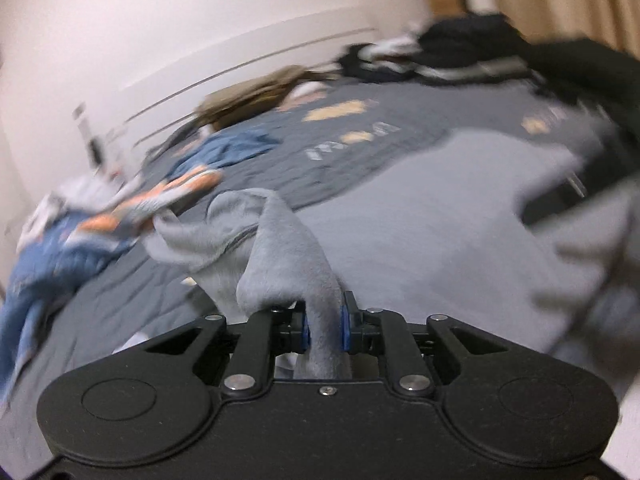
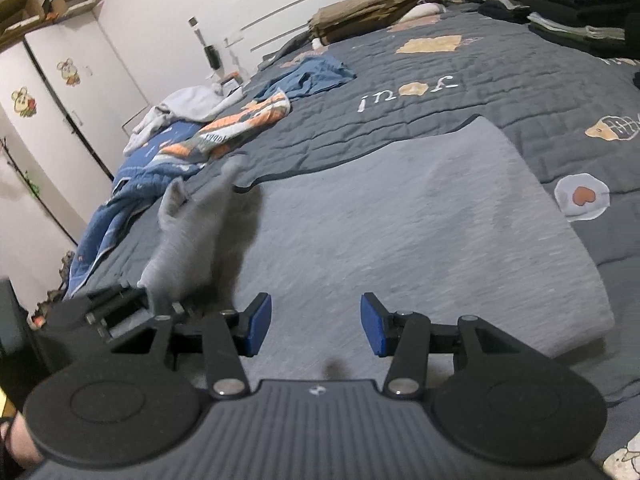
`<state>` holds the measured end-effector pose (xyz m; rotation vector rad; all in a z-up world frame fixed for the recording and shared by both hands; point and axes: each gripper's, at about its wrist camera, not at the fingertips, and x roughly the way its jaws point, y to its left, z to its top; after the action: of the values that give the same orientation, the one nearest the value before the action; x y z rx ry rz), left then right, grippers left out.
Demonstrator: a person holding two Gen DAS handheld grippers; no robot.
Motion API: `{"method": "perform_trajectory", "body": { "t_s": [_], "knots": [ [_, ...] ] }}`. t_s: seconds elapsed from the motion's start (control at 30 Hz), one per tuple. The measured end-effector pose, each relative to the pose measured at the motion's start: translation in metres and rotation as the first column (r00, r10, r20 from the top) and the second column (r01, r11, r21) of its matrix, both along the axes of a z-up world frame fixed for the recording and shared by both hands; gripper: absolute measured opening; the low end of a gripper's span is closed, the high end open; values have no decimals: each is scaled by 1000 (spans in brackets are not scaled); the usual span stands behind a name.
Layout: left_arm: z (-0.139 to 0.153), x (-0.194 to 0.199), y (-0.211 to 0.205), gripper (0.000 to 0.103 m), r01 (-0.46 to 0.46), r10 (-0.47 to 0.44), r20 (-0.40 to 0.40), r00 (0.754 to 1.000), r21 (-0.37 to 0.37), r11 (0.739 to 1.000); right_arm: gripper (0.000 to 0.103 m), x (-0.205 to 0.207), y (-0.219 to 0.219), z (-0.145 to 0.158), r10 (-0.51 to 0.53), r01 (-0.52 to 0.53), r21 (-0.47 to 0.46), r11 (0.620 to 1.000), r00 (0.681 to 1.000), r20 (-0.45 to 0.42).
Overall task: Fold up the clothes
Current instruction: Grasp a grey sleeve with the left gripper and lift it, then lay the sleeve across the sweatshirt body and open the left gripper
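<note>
- The left claw (image 1: 325, 328) pinches a bunched fold of the grey garment (image 2: 400, 232) between its blue pads, lifting the fleecy fabric into a soft ridge, apparently to carry it across for a fold.
- The right claw (image 2: 316, 326) hovers spread and empty above the same garment, likely ready to take or steady an edge.
- The garment lies mostly flat on the bed (image 2: 500, 80), whose quilted dark-grey cover bears printed patches.
- Folded stacks (image 2: 572, 4) sit at the far corner; crumpled blue clothes (image 2: 316, 76) wait well apart.
</note>
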<state>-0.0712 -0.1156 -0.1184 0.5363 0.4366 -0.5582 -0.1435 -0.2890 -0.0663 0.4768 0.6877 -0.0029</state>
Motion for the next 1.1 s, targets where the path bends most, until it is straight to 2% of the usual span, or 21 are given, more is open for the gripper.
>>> {"method": "perform_trajectory", "body": {
  "t_s": [0.13,0.23,0.27,0.33,0.4,0.57,0.67,0.77,1.0,1.1],
  "knots": [
    [-19,-13,-22,17,80,-83,19,996,113,990,48,1,-7,-3,-23,23,14,1000,1000,-10],
    [-22,-21,-26,29,112,-116,20,993,146,983,48,2,-12,-5,-38,39,27,999,999,-19],
    [-20,-23,-26,37,128,-130,2,992,137,982,48,2,-13,-6,-42,43,34,999,999,-22],
    [-12,-25,-20,39,171,-167,-51,985,85,982,48,3,-15,-8,-47,48,47,998,999,-27],
    [-2,-27,-13,43,175,-172,-79,982,35,984,48,5,-17,-10,-42,44,66,997,999,-33],
    [13,-30,4,53,158,-160,-103,982,-28,987,48,9,-12,-14,-14,18,93,995,999,-37],
    [20,-25,15,55,116,-122,-119,985,-52,992,48,13,-4,-16,20,-16,85,996,999,-42],
    [29,-15,27,57,55,-66,-135,989,-80,995,48,19,3,-21,56,-50,128,991,998,-42],
    [36,1,46,58,-25,8,-161,987,-105,994,48,29,12,-32,91,-76,252,965,995,-47],
    [33,4,53,58,-42,23,-172,985,-106,993,48,28,13,-36,83,-64,337,939,996,-40]
  ]
}}
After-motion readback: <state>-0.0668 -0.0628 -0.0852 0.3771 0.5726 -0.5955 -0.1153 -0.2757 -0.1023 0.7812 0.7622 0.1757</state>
